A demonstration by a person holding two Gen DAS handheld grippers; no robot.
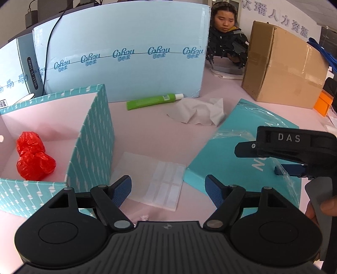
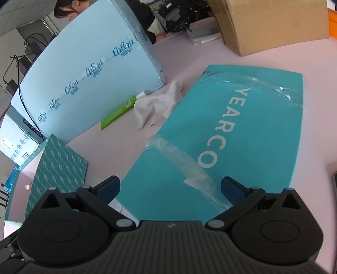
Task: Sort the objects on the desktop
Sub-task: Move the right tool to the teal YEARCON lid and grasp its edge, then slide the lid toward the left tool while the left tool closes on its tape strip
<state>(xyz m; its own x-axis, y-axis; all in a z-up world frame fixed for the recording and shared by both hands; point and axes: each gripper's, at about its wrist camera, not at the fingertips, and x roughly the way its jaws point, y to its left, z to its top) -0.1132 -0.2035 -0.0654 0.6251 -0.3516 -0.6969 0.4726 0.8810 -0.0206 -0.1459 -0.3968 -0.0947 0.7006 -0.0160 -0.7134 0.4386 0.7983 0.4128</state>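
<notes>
Clear plastic strip (image 2: 187,166) on teal lid, just ahead of right hand-held gripper (image 2: 170,187)

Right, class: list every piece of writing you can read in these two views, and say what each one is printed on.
"CoRou", repeated in a row: the big pale blue carton.
"YEAR CO", white letters partly hidden: the flat teal box.
"DAS": the right gripper, seen from the left wrist view.
Large Chinese characters: the back wall.
Too small or blurred: the characters under each "CoRou", the green tube print, the dark vertical label on the left carton.
</notes>
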